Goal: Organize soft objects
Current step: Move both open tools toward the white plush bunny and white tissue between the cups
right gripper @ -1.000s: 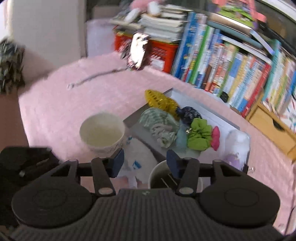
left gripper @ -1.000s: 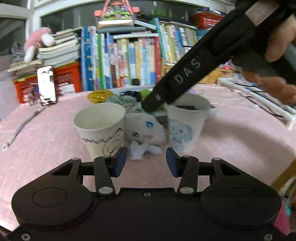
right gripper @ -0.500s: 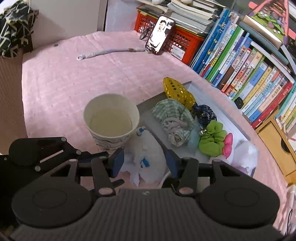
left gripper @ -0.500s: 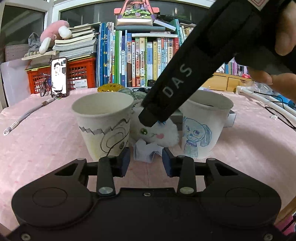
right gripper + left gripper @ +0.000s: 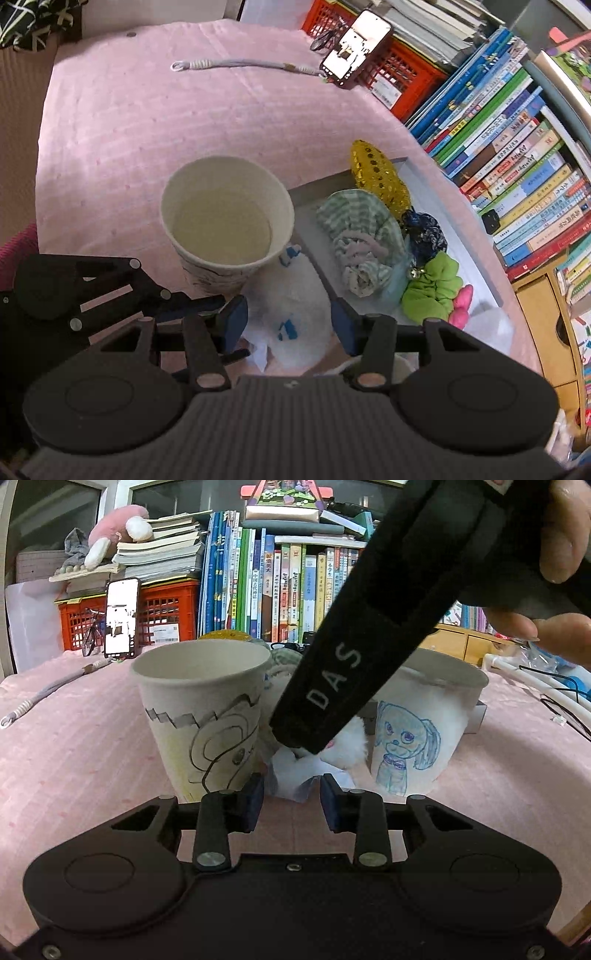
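A white plush toy (image 5: 291, 295) lies on the pink cloth between two paper cups: one with a line drawing (image 5: 203, 716) and one with a blue dog (image 5: 417, 738). My right gripper (image 5: 289, 323) stands open, pointing steeply down, with a finger on each side of the plush. In the left wrist view its black body (image 5: 343, 686) hides most of the toy. My left gripper (image 5: 291, 799) sits low on the cloth. Its jaws are closing, with the toy's white paper tag (image 5: 291, 775) between the tips, which do not press on it.
A grey tray (image 5: 314, 192) behind the cups holds a gold sequin pouch (image 5: 380, 177), a striped cloth (image 5: 362, 229), and dark blue (image 5: 424, 232) and green scrunchies (image 5: 432, 288). Books (image 5: 280, 590), a red crate (image 5: 166, 613) and a phone (image 5: 122, 616) line the back. A cord (image 5: 240, 64) lies far left.
My left gripper sank and came closer to the cups, its jaws narrowing around the tag. My right gripper rolled and came down over the plush, its opening unchanged.
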`<state>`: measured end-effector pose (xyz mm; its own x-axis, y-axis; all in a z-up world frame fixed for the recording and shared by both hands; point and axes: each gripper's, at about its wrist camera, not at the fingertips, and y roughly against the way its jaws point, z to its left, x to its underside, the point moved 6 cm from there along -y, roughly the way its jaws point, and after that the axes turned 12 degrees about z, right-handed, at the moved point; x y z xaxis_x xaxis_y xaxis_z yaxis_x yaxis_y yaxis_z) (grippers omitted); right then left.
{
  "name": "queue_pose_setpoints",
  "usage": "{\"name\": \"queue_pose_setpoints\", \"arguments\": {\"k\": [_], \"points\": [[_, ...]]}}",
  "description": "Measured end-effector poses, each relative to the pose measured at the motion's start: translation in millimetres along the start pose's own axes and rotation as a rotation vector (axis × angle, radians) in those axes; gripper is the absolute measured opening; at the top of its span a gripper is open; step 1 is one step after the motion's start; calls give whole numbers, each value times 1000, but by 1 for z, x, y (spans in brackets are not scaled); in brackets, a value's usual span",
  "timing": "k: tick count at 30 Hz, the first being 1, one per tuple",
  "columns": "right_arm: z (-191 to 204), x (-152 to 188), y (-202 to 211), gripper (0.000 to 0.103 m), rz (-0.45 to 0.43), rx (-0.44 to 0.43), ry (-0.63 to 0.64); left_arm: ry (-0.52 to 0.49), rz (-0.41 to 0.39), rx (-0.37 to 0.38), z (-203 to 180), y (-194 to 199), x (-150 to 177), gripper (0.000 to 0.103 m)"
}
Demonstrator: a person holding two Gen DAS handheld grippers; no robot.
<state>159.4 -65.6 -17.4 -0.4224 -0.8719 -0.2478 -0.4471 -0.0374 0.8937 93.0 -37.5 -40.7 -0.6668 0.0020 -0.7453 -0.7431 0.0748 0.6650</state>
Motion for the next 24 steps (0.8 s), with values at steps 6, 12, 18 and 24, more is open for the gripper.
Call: {"name": "queue_pose_setpoints", "arguments": {"k": [6,12,18,24], "points": [[-3,-2,-8,62,16,3,-16,11,-5,4,0,-2,0,29],[-7,-7,-11,55,15,-7,-61,13,14,20,-1,-5,-4,27],[-12,-7,-6,43,-4,-8,-113,14,8,30,0,-3,-7,23],[-25,-6,14,42,-59,-22,-202,-6,-35,27,-3,11,-13,23]]}}
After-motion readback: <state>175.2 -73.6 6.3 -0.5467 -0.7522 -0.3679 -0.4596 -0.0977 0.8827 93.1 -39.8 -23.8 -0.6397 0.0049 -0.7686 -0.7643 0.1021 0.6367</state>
